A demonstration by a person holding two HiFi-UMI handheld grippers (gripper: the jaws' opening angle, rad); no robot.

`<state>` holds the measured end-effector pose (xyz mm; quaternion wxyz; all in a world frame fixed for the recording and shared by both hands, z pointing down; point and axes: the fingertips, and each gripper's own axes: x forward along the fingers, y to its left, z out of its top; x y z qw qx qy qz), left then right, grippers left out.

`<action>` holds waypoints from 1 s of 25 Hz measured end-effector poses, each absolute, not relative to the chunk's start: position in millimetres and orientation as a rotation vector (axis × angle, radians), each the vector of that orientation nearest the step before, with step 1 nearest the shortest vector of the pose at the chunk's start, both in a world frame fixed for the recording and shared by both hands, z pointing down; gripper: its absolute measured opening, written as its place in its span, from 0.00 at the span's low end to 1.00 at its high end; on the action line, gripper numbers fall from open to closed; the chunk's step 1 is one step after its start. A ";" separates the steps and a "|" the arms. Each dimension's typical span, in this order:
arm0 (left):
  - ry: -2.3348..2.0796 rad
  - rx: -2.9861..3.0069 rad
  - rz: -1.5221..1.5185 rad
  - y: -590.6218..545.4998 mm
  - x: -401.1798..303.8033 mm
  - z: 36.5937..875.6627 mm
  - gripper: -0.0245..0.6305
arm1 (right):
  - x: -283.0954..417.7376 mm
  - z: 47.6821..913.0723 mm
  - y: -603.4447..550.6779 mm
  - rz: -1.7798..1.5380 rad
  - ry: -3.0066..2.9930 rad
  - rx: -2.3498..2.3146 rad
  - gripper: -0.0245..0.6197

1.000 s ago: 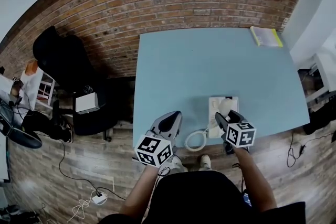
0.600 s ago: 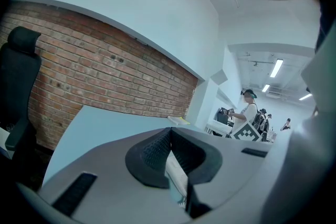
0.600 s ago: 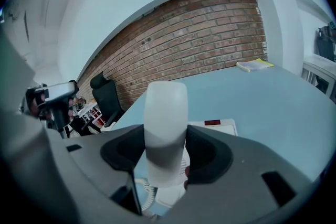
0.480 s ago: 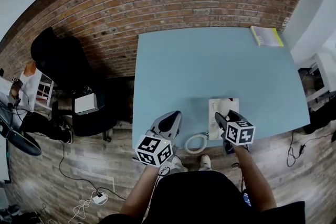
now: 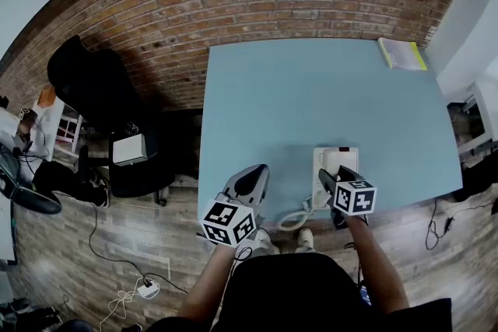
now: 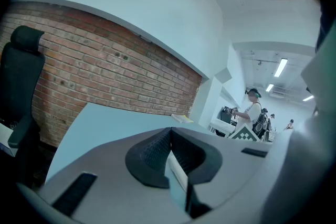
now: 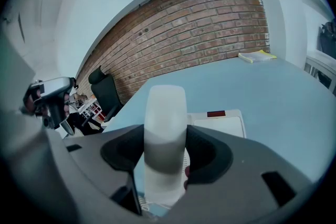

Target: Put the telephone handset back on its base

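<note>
Clearly, the right claw (image 7: 165,155) is clamped on the handset (image 7: 165,113), lining it lengthwise over the base (image 7: 223,123) at 5 o'clock on the counter (image 5: 311,97) for seating; the left claw (image 6: 170,152), at 7 o'clock, is closed and empty.

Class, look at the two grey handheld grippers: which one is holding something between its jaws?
The right gripper: its jaws are shut on the white plastic telephone handset. The left gripper has its jaws closed together on nothing.
</note>
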<state>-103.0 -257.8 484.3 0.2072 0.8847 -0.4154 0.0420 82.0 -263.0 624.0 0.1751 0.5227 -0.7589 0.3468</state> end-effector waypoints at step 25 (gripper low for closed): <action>-1.217 2.390 0.166 -262.5 -118.7 504.0 0.05 | 80.7 668.5 -278.3 1.114 -2.078 1.461 0.41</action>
